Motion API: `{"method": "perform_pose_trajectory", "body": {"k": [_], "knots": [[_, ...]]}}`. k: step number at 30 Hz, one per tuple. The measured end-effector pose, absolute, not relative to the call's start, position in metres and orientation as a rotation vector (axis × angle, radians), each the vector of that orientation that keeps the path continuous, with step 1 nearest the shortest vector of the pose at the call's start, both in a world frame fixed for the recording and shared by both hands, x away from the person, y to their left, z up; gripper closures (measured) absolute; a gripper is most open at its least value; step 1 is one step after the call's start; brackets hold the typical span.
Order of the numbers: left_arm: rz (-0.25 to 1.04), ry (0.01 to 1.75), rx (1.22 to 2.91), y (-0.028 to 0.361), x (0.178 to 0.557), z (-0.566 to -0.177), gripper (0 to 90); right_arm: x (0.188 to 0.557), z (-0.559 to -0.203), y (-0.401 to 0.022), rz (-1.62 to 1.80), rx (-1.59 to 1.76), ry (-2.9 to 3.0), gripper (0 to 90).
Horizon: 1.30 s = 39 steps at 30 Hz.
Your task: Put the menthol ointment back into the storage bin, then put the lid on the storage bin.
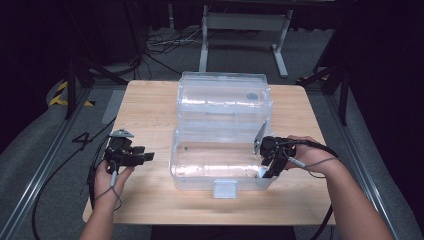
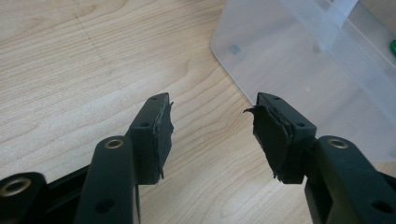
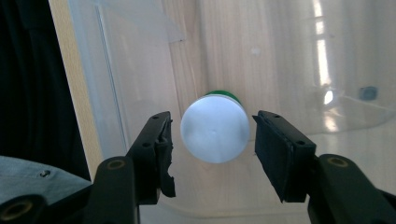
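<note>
In the high view, a clear plastic box (image 1: 222,162) stands open in the middle of the table (image 1: 150,105), its lid (image 1: 225,97) tipped back on the far side. The right gripper (image 1: 267,167) dips into the box's near right corner, while the left gripper (image 1: 142,157) rests over bare table well to the left of the box, pointing toward it. In the left gripper view, its jaws stand wide apart with nothing between them, only wood grain below and the box's rounded corner (image 2: 299,60) ahead on the right. In the right gripper view, the jaws are spread wide on either side of a white-capped bottle (image 3: 215,128) with a green body, seen cap-on inside the box against its wall; the pads are close to the cap but not touching it. By my reading, the reach is done and the grasp itself is left: the jaws must close on the cap before the bottle can be lifted out of the box.
</note>
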<state>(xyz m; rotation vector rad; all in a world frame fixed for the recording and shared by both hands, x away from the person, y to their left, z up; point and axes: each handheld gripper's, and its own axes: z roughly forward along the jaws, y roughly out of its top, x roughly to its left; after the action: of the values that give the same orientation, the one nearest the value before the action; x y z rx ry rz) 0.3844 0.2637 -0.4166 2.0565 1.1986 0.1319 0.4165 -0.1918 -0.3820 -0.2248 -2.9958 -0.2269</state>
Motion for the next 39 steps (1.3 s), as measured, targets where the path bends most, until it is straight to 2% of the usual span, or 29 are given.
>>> {"method": "perform_pose_trajectory", "body": {"k": [25,39], "knots": [[0.132,1.15,2.032,0.253,0.386,-0.405,51.2,0.415,-0.333,-0.222,-0.77,-0.476,-3.015,63.3],[0.135,1.098,2.011,0.251,0.379,-0.397,51.1,0.421,-0.313,-0.227,-0.98,-0.58,-2.976,61.4]]}}
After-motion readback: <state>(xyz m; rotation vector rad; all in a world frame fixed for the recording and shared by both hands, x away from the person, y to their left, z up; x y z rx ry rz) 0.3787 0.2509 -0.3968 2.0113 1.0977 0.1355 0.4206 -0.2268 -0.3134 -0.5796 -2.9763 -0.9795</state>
